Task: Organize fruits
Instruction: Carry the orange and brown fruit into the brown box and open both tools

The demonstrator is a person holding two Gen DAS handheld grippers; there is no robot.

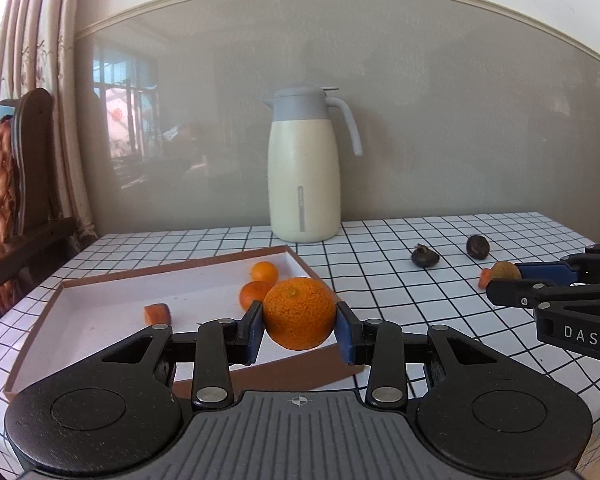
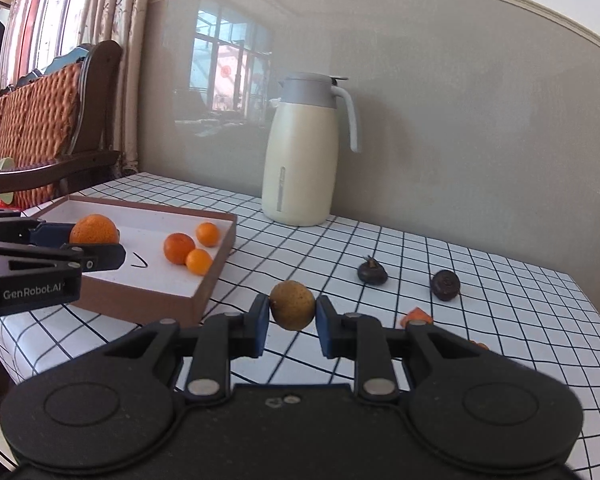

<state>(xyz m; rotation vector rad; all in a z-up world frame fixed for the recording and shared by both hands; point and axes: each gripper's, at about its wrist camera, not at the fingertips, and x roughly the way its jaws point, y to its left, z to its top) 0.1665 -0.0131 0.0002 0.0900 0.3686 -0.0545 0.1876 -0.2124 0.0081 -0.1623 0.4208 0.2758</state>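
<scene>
The left tongs [image 1: 300,326] are clenched on a large orange [image 1: 299,313], its blue pads pressed against both sides of the fruit and spread just as wide as the orange itself. The fruit hangs over the near right corner of a shallow brown-rimmed box [image 1: 32,344] with a white floor, clear of that floor. Inside the box lie three small oranges, seen best from the right wrist: one deeper in colour [image 2: 179,248], one touching it in front [image 2: 199,261], and one just behind [image 2: 207,234]; a cut orange-coloured piece [image 1: 157,313] also sits in the box. The right tongs [image 2: 292,322] grip a smaller brownish-yellow round fruit [image 2: 292,305] between their pads, opened only to that narrower width, and hold it above the checked counter [image 2: 380,240] to the right of the box, apart from the cloth. On the counter beyond lie two dark, wrinkled fruits [image 2: 372,273] [image 2: 445,285], well apart from the box, and an orange scrap [image 2: 417,315] just beside the right finger. A cream jug with a grey lid [image 2: 300,168] stands at the back against the wall.
</scene>
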